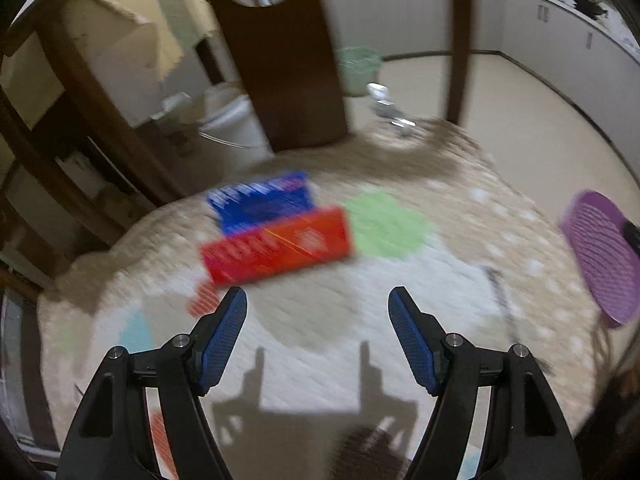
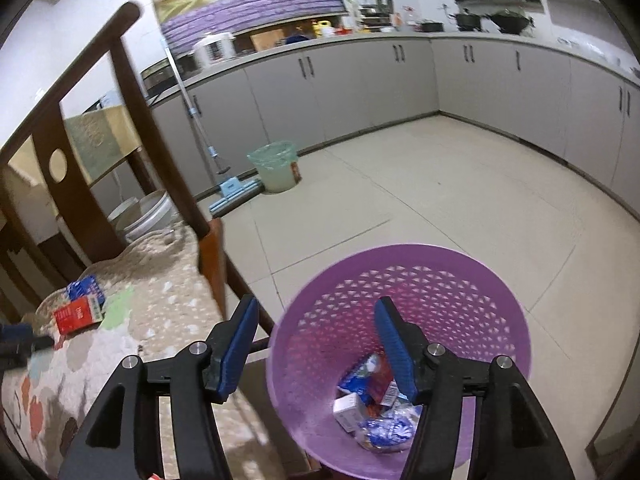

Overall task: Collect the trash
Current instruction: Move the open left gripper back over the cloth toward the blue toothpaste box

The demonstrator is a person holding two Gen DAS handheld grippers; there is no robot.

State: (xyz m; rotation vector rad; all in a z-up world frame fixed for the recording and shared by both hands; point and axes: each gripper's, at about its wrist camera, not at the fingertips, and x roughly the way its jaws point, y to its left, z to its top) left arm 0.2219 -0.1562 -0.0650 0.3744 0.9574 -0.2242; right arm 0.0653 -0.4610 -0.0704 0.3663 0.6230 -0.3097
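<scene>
Red carton [image 1: 276, 249], touching blue carton [image 1: 262, 203]: light, crushable, we'd grip its long sides; left gripper [image 1: 318, 312] and right gripper [image 2: 316, 320] both wide open, empty.

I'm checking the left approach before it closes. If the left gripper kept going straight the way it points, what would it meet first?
Probably the red rectangular carton, lying ahead of the open left gripper against a blue carton on the patterned quilted cushion; blur leaves depth unclear.

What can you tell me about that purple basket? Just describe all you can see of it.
The purple basket is round and looks like plastic, its wall pierced with a lattice of small holes under a smooth rim. It sits beside the cushioned seat, over the tiled floor. Crumpled wrappers and a small white box lie inside. The right gripper hangs open above it.
</scene>
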